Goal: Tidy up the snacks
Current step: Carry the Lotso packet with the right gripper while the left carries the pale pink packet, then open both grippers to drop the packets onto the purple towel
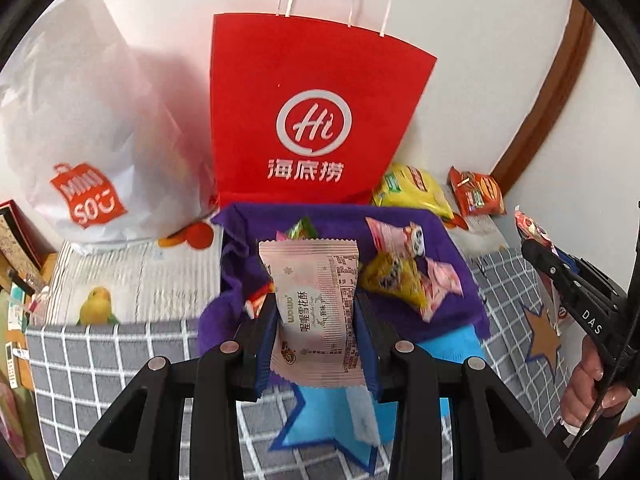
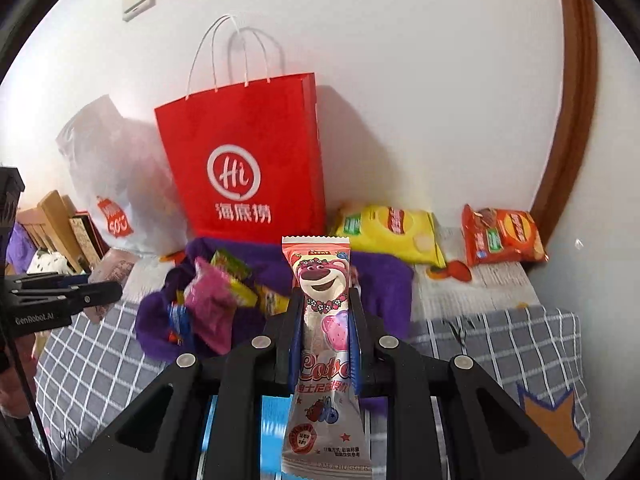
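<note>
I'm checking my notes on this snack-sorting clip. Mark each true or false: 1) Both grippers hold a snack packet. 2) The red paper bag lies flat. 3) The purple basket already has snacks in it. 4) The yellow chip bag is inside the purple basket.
1) True: the left gripper clamps a pale pink packet; the right gripper clamps a bear-print packet.
2) False: the red paper bag stands upright against the wall.
3) True: the purple basket holds several wrapped snacks.
4) False: the yellow chip bag lies behind it.

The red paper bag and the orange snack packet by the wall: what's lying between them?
A yellow chip bag lies between the red paper bag and the orange snack packet, clearest in the right wrist view.
</note>
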### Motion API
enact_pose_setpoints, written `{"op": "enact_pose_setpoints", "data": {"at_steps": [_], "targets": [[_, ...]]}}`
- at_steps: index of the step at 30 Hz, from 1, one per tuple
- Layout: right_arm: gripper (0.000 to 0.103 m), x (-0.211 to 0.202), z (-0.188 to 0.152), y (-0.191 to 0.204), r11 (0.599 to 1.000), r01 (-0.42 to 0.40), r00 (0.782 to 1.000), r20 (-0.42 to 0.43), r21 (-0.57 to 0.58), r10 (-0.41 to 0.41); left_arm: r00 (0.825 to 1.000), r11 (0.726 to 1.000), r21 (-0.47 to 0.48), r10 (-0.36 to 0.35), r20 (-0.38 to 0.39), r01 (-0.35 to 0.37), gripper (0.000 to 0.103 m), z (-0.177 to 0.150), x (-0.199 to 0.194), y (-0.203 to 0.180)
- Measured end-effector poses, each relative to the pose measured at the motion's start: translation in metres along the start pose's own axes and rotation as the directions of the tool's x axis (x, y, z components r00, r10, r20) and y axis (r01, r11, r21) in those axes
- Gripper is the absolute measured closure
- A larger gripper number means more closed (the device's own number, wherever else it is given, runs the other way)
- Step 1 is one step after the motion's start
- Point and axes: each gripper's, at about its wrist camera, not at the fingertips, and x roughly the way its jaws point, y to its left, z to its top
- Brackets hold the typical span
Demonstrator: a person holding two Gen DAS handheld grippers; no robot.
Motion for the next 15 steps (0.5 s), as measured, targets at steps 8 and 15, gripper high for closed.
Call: {"op": "enact_pose_setpoints", "data": {"at_steps": [8, 15], "targets": [[0.084, 0.041, 0.021, 0.003, 1.0, -0.023, 1.0, -0.021, -0.015, 0.023, 1.0, 1.0, -0.001, -0.016, -0.015, 0.016, 0.069, 0.026, 0.039, -0.009], [0.084, 0.091, 0.01, 0.005, 0.999, -0.026, 0.992, -0.121, -0.033, 0.022, 0.997, 0.999, -0.001, -0.039, -0.071, 0.039, 0.069, 0.026, 0.082, -0.009]]}}
